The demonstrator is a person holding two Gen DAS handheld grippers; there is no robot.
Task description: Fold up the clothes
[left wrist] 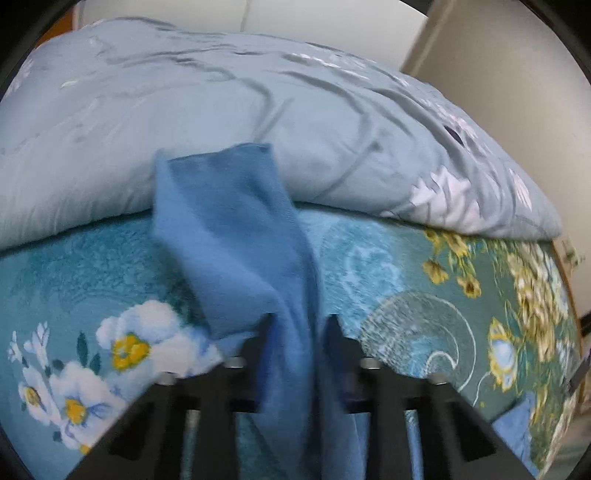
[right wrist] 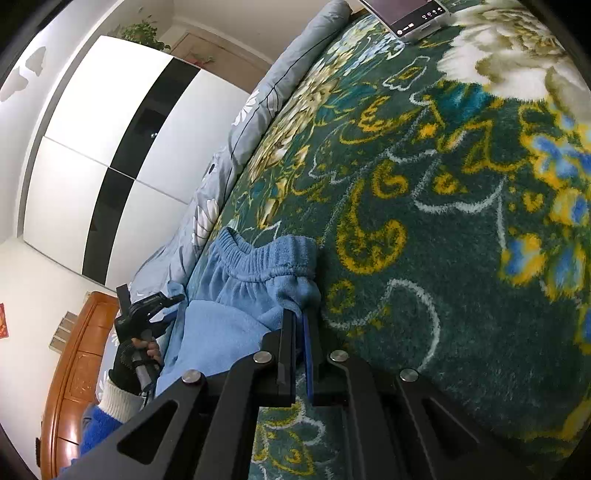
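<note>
Black tongs of the left hand (left wrist: 301, 321) are pinching a hanging strip of the blue trousers (left wrist: 236, 236), their jaws drawn in narrow around the cloth. Right-hand tongs (right wrist: 300, 314) are clamping nearly closed on the elastic waistband end of the same trousers (right wrist: 258, 280), which are lying across the near part of the bed. Seen from the right wrist, the left tongs (right wrist: 168, 301) are sitting at the far side of the garment, gripped by a gloved hand (right wrist: 129, 362) with a white cuff and blue sleeve. A puffy grey-blue quilt (left wrist: 184, 122) with pale flowers is bulking up just behind the trousers. Under everything, a teal floral blanket (right wrist: 443, 221) is covering the bed. A small white device (right wrist: 417, 18) is lying on its far end. A white and black wardrobe (right wrist: 110, 147) is standing beyond, beside an orange-brown wooden bed frame (right wrist: 74, 369).
</note>
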